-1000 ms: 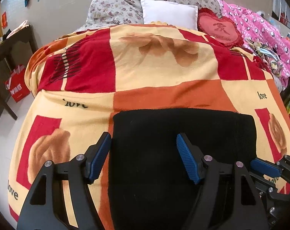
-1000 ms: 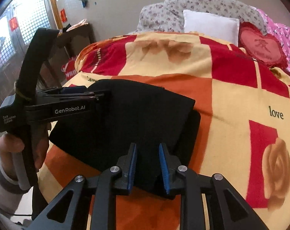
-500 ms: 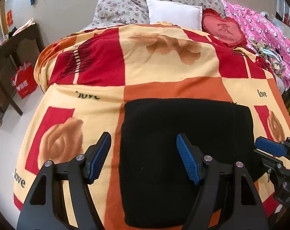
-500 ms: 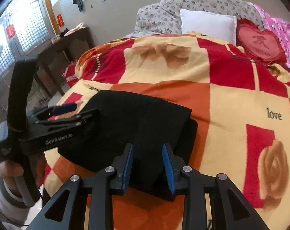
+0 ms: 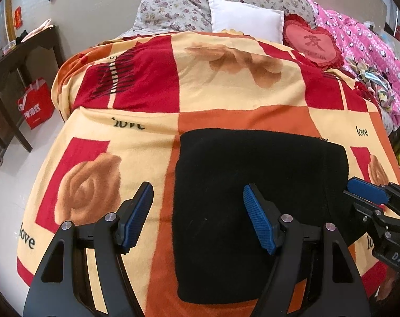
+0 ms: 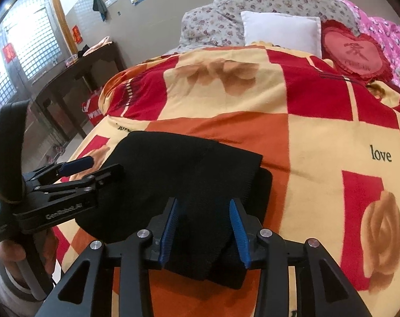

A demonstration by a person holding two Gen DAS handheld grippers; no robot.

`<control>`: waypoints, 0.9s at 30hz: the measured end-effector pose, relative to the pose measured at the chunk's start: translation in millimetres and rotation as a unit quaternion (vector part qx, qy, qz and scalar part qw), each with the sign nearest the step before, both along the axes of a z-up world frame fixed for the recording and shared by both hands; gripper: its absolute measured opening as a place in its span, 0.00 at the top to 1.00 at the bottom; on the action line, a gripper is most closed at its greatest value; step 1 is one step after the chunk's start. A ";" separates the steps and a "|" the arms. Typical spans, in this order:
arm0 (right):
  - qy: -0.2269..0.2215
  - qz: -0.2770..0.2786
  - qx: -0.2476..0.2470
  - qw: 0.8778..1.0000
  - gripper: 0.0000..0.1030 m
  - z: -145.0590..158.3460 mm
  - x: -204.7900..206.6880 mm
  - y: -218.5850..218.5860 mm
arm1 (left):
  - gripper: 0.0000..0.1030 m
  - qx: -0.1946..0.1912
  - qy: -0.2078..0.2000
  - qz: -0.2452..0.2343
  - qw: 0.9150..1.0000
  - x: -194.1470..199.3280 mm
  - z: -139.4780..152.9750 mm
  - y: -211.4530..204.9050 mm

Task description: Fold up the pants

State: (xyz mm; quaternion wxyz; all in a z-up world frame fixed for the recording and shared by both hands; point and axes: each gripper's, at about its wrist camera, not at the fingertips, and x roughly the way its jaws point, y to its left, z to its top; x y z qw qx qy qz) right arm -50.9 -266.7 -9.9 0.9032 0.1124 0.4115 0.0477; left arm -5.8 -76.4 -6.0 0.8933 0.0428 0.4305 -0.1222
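Note:
The black pants point(image 5: 252, 185) lie folded into a flat rectangle on the bed's red, orange and yellow blanket point(image 5: 226, 84). My left gripper point(image 5: 197, 216) is open above the pants' left edge, holding nothing. In the right wrist view the pants point(image 6: 178, 171) show stacked layers at their near corner. My right gripper point(image 6: 203, 229) is open, its blue pads on either side of that near corner, apart from the cloth. The left gripper point(image 6: 75, 169) shows at the pants' left side, and the right gripper point(image 5: 368, 192) at the left view's right edge.
A white pillow point(image 5: 246, 19), a red heart cushion point(image 5: 313, 43) and a pink quilt point(image 5: 371, 50) lie at the bed's head. A dark wooden table point(image 5: 20, 60) and a red bag point(image 5: 36, 105) stand on the floor to the left.
My right gripper has opened and let go of the pants' corner. Both grippers have drawn back from the pants, which now lie still on the blanket.

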 end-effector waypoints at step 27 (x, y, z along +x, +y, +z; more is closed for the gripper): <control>0.014 -0.024 0.168 0.985 0.39 -46.2 13.3 -55.5 | 0.28 -0.113 0.057 -0.017 0.992 11.4 -19.2 32.9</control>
